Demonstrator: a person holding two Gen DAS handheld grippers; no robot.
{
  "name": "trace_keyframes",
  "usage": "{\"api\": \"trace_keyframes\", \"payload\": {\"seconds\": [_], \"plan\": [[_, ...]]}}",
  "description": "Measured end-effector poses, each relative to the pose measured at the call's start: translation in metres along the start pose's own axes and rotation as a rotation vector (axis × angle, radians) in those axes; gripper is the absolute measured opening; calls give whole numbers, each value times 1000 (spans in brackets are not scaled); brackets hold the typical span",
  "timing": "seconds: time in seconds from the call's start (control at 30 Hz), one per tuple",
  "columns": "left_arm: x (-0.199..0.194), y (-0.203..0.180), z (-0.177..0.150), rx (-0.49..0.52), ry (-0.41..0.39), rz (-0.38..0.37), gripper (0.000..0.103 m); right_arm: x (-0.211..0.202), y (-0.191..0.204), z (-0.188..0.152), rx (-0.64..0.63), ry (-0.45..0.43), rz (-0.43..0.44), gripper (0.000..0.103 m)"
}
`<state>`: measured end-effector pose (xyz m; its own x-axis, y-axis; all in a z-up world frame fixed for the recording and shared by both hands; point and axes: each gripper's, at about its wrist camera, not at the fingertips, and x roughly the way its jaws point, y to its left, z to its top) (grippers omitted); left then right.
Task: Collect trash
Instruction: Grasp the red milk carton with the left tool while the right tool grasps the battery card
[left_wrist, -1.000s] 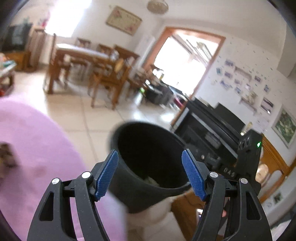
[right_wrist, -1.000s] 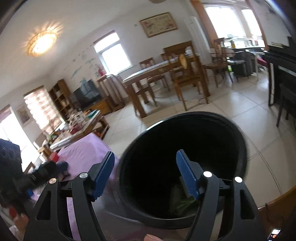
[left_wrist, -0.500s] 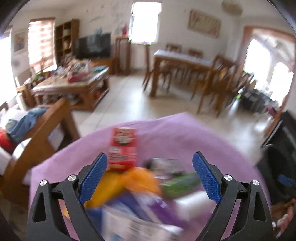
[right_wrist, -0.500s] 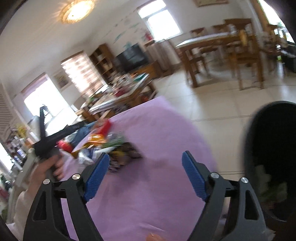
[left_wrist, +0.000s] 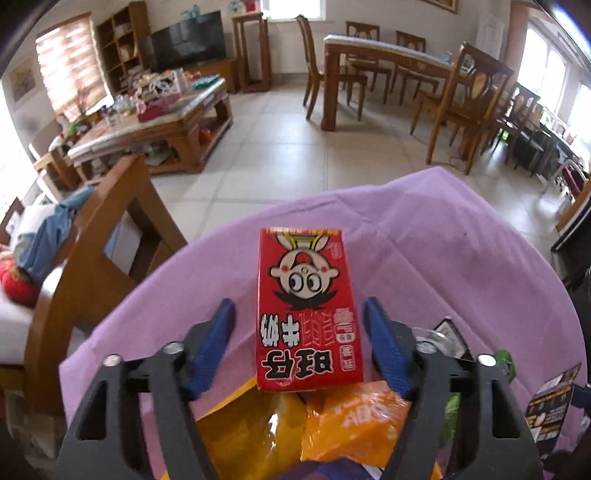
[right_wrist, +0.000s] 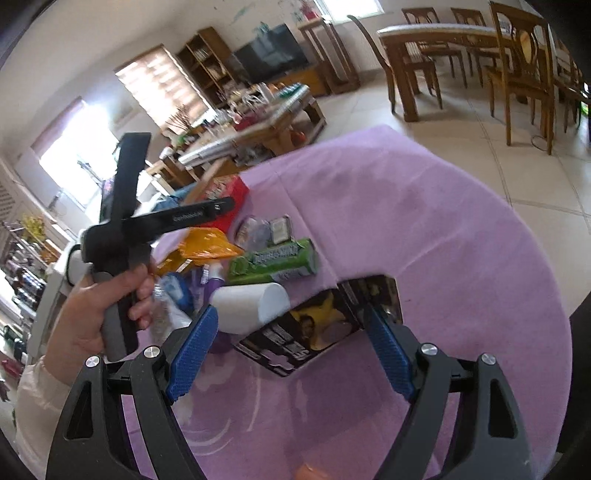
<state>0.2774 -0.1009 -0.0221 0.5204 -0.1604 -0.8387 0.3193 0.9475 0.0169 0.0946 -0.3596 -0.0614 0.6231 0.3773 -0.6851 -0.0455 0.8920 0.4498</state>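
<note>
A red milk carton (left_wrist: 306, 306) lies on a pile of wrappers on the purple-clothed table (left_wrist: 424, 258). My left gripper (left_wrist: 298, 306) straddles it; its jaws are closing, with a gap still showing on each side of the carton. Orange bags (left_wrist: 351, 424) lie just under the left gripper. My right gripper (right_wrist: 290, 314) hovers open over a black printed packet (right_wrist: 321, 328) and a white roll (right_wrist: 251, 302), touching neither. A green packet (right_wrist: 273, 258) and a clear wrapper (right_wrist: 262, 229) lie just beyond. A hand (right_wrist: 92, 314) holds the left gripper's handle at the left of the right wrist view.
A wooden chair frame (left_wrist: 99, 258) stands close to the table's left edge. Farther off are a cluttered coffee table (left_wrist: 159, 118) and a dining table with chairs (left_wrist: 388, 62) on a tiled floor. Another black packet (left_wrist: 554, 406) lies at the right.
Both views have swung away from the black bin to the purple table and its pile of trash. The left jaws widened, then narrowed around the red carton.
</note>
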Motion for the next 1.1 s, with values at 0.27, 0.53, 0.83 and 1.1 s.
{"api": "trace_keyframes", "payload": {"seconds": [0.27, 0.53, 0.83, 1.1], "plan": [[12, 15, -5, -48, -13, -59, 53, 12, -13, -4, 16, 31, -23, 55], [-45, 25, -16, -112, -187, -165, 53, -1, -5, -5, -117, -30, -19, 82], [-121, -4, -79, -111, -322, -316, 53, 13, 37, -11, -473, -43, -259, 81], [-133, -28, -135, -131, -339, -347, 53, 29, 35, -5, -503, 22, -288, 21]]}}
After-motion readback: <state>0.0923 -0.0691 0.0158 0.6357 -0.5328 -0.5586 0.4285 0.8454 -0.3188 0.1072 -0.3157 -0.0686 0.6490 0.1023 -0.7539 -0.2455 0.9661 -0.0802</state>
